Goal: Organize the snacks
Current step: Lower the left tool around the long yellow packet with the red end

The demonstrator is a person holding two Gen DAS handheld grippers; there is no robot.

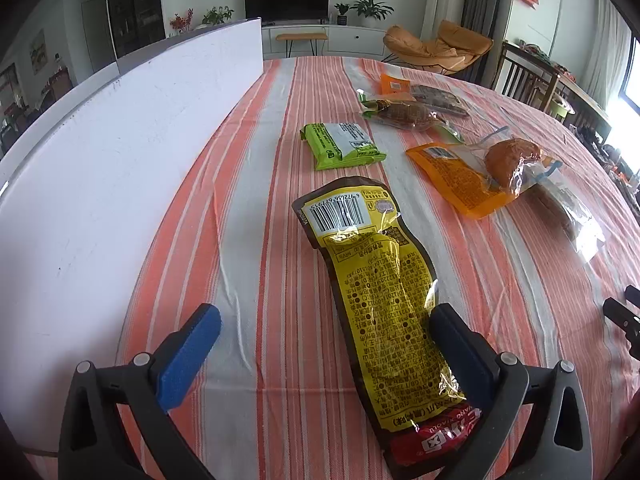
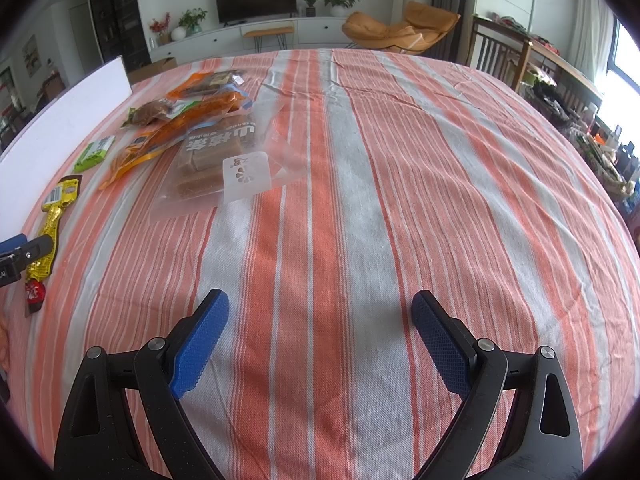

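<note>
Left gripper (image 1: 320,344), jaws spread and empty, is shown over the yellow snack packet (image 1: 380,304) lying flat on the striped tablecloth (image 1: 248,240); light, limp, slippery film, best pinched at its middle.

Both the left hand-held gripper (image 1: 324,328) and right hand-held gripper (image 2: 320,320) are spread wide, gripping nothing.

Snack packets (image 1: 382,300) on striped tablecloth (image 2: 360,200)

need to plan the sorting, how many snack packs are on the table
7, maybe more hidden: yellow pack between the left gripper's fingers, green pack, orange pouch, clear bag, and three overlapping farthest: orange, dark, brown.
</note>
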